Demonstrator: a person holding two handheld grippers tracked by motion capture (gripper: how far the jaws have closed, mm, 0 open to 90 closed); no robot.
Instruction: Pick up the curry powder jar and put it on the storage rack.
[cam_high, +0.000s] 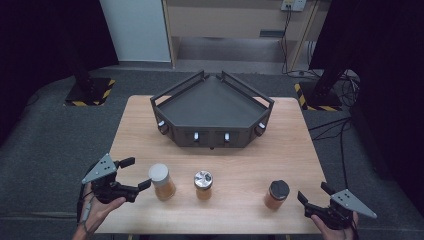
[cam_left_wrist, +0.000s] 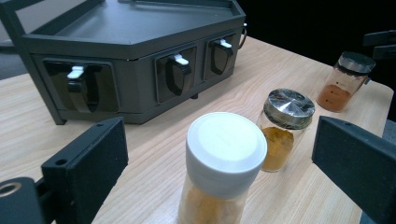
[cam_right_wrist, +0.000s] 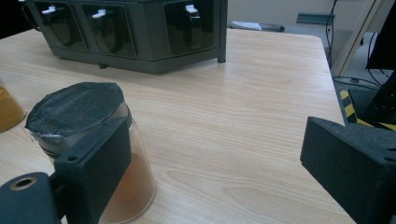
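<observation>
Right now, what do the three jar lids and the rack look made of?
White-lid jar: matte, smooth cap, likely plastic. Silver-lid jar: shiny, reflective top, probably metal or foil-faced. Black-lid jar: dull, grainy top, maybe a textured cover; can't tell. Jar bodies look clear, glass or plastic. Rack: dark grey, matte, painted metal or plastic.

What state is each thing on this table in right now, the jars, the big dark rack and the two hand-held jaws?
White-lidded jar: upright, lid on, between the left jaws, not gripped.
Silver-lidded jar: upright, lid on, standing free.
Black-lidded jar: upright, lid on, beside the right jaws, not gripped.
Rack: top tray bare, clips along its front.
Left gripper: jaws open.
Right gripper: jaws open, holding nothing.
</observation>
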